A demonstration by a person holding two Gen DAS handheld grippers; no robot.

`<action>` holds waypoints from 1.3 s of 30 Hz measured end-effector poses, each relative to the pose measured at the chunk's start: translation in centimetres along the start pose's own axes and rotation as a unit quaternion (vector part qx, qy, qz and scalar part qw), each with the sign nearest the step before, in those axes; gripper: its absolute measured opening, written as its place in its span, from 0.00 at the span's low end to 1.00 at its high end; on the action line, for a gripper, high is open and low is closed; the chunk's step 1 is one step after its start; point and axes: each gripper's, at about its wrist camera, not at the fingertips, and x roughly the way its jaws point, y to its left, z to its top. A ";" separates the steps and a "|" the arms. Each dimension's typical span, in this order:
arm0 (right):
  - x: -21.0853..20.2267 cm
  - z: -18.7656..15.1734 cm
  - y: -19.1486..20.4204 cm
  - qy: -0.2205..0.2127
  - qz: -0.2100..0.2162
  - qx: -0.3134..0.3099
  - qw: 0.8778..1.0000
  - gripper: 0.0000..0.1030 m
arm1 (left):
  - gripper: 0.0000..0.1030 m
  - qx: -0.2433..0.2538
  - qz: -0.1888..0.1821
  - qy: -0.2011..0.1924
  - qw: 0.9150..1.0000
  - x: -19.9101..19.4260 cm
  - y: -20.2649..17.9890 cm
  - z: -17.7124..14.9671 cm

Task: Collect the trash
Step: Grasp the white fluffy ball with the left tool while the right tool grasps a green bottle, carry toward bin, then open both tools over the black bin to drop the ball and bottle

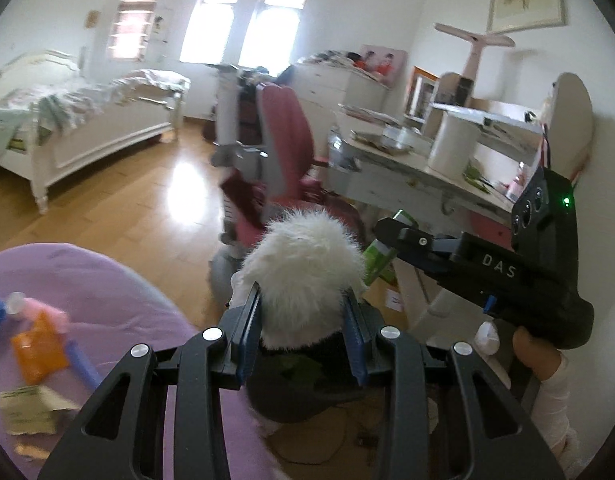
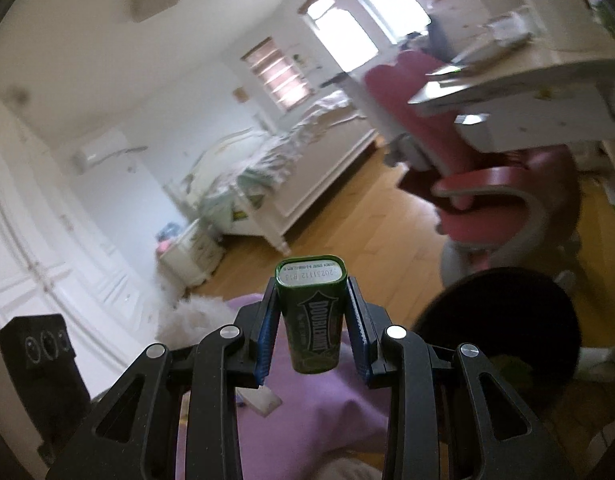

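Note:
My left gripper (image 1: 303, 304) is shut on a fluffy white-and-dark thing (image 1: 303, 268), which looks like the furry rim of a dark bin (image 1: 303, 384) with green scraps inside. My right gripper (image 2: 311, 300) is shut on a green Doublemint gum bottle (image 2: 313, 316), held bottom-end forward above the purple surface (image 2: 307, 420). The right gripper also shows in the left wrist view (image 1: 391, 232), at the right, holding the green bottle (image 1: 381, 254) just beside the fluffy thing. The bin's dark opening (image 2: 503, 320) lies to the right in the right wrist view.
An orange wrapper (image 1: 37, 354), a paper scrap (image 1: 31, 408) and blue and pink bits (image 1: 23, 308) lie on the purple surface (image 1: 127, 304). A pink desk chair (image 1: 283, 152), a cluttered white desk (image 1: 391, 160), a bed (image 1: 67, 120) and wooden floor (image 1: 147, 200) lie beyond.

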 end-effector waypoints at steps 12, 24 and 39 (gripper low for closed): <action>0.2 -0.8 -6.3 0.002 -0.060 0.039 0.997 0.31 | 0.35 0.020 -0.033 0.065 0.997 7.5 -3.0 -1.1; 0.7 -2.1 -10.2 0.012 -0.085 0.074 0.994 0.31 | 0.36 0.042 -0.036 0.105 0.993 11.5 -4.7 -1.7; 0.4 -2.4 -11.5 0.013 -0.117 0.091 0.989 0.32 | 0.51 0.067 -0.031 0.110 0.991 12.8 -6.3 -1.2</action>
